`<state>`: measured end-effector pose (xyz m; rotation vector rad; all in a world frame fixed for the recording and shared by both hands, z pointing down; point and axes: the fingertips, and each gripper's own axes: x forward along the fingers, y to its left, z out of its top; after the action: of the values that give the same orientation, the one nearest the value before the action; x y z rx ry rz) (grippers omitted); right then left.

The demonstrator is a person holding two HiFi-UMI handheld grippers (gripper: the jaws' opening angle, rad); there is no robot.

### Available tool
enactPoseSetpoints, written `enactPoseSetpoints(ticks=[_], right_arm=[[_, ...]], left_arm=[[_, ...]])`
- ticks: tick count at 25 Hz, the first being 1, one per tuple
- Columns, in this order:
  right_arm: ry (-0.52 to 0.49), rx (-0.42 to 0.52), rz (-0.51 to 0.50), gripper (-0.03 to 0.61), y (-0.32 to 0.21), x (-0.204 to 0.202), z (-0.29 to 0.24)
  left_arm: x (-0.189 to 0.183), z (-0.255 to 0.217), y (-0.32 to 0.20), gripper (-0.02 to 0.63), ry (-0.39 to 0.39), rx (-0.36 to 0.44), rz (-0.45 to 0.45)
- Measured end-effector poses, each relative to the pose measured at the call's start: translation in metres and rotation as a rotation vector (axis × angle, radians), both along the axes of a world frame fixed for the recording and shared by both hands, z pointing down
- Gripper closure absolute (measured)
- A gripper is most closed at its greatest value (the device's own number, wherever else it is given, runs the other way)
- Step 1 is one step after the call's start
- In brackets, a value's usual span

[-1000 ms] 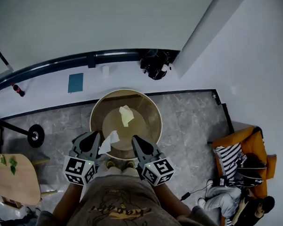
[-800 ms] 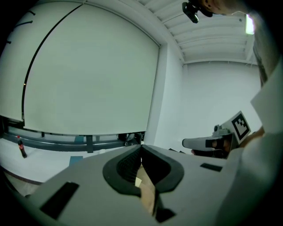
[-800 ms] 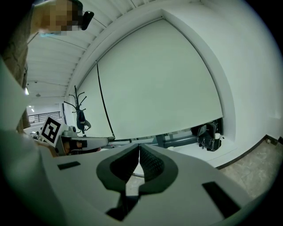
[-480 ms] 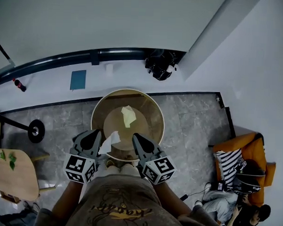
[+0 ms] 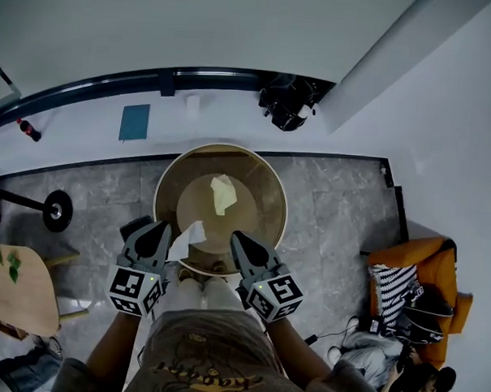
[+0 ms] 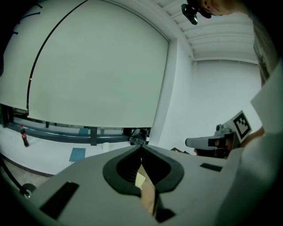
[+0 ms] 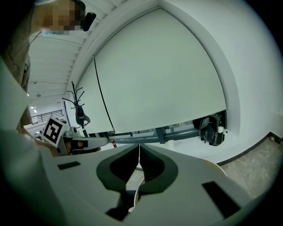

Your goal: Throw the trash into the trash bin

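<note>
The round tan trash bin (image 5: 271, 202) stands on the floor just ahead of my feet, with a crumpled yellowish paper (image 5: 223, 194) lying inside. My left gripper (image 5: 159, 228) hovers at the bin's near left rim. It is shut, and a white tissue (image 5: 187, 239) sticks out of its tip over the rim. In the left gripper view its jaws (image 6: 141, 146) meet with no gap. My right gripper (image 5: 239, 238) is at the near right rim, also shut, with nothing in it. Its jaws (image 7: 139, 145) touch along their whole length.
A black bag (image 5: 286, 103), a white cup (image 5: 192, 106) and a teal pad (image 5: 133, 121) lie by the far wall, a dark bottle (image 5: 25, 129) farther left. A wooden table (image 5: 26, 299) and a stand's round base (image 5: 56, 211) are at left. An orange seat (image 5: 421, 264) is at right.
Both grippers have crept a little forward and down toward the bin's near rim. The tissue stays in the left gripper, and both pairs of jaws stay as they were.
</note>
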<state>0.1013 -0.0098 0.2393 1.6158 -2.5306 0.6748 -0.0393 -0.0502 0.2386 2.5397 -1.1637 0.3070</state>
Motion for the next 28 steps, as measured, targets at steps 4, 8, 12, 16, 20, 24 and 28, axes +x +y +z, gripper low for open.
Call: enactPoseSetpoints(ticks=[4,8,12,16,20,24,28], right_arm=[[0.005,-0.017,-0.019,0.558,-0.011,-0.001,0.019],[0.019,-0.029,-0.053,0.558,-0.025,-0.005,0.042],[0.029,-0.041,-0.071,0.558,-0.037,-0.008,0.071],[0.044,-0.044,-0.065,0.558,-0.046,-0.004,0.104],[0.062,-0.058,-0.065,0.558,-0.049,0.0,0.15],[0.06,-0.088,-0.067,0.558,-0.048,0.001,0.192],[0.045,-0.099,-0.07,0.558,-0.046,-0.002,0.211]], left_arm=[[0.003,0.022,-0.008,0.597,0.002,-0.013,-0.014],[0.003,0.052,-0.017,0.597,-0.003,-0.022,-0.032],[0.002,0.091,-0.024,0.597,0.003,-0.059,-0.051],[0.004,0.133,-0.03,0.597,-0.005,-0.086,-0.068],[0.006,0.178,-0.034,0.597,-0.019,-0.099,-0.067],[0.007,0.213,-0.034,0.597,-0.026,-0.109,-0.051],[0.007,0.232,-0.03,0.597,-0.025,-0.114,-0.046]])
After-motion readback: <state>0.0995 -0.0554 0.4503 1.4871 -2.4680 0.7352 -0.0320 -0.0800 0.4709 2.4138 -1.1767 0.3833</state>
